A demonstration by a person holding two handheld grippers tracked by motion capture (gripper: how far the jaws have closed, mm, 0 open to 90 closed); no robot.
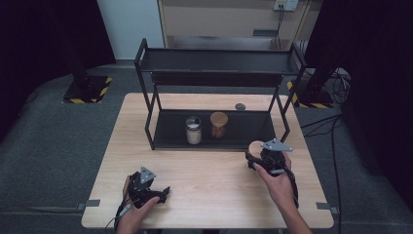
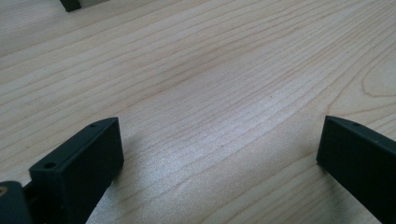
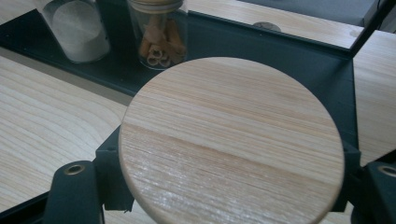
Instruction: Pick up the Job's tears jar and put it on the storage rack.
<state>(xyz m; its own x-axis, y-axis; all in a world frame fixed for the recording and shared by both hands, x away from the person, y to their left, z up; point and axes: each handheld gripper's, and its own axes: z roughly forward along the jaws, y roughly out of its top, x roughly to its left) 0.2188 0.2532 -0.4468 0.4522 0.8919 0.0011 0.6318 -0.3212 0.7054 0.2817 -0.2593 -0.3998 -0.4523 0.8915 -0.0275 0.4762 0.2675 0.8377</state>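
Pale wooden table [image 1: 204,180] carries black metal shelf rack [image 1: 216,134]. Right tool [image 1: 256,155] clamped on round wooden-lidded jar [image 3: 231,140] near right edge, before rack; left tool [image 1: 163,194] jaws apart, resting near front-left corner.

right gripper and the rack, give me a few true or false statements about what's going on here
1. The right gripper is shut on a jar with a wooden lid. True.
2. The left gripper holds a jar. False: its jaws stand open over bare table.
3. Two jars stand on the rack's lower shelf. True: a white-filled jar and a brown-filled jar.
4. Both shelf jars have wooden lids. False: the white-filled jar's top is grey and white.
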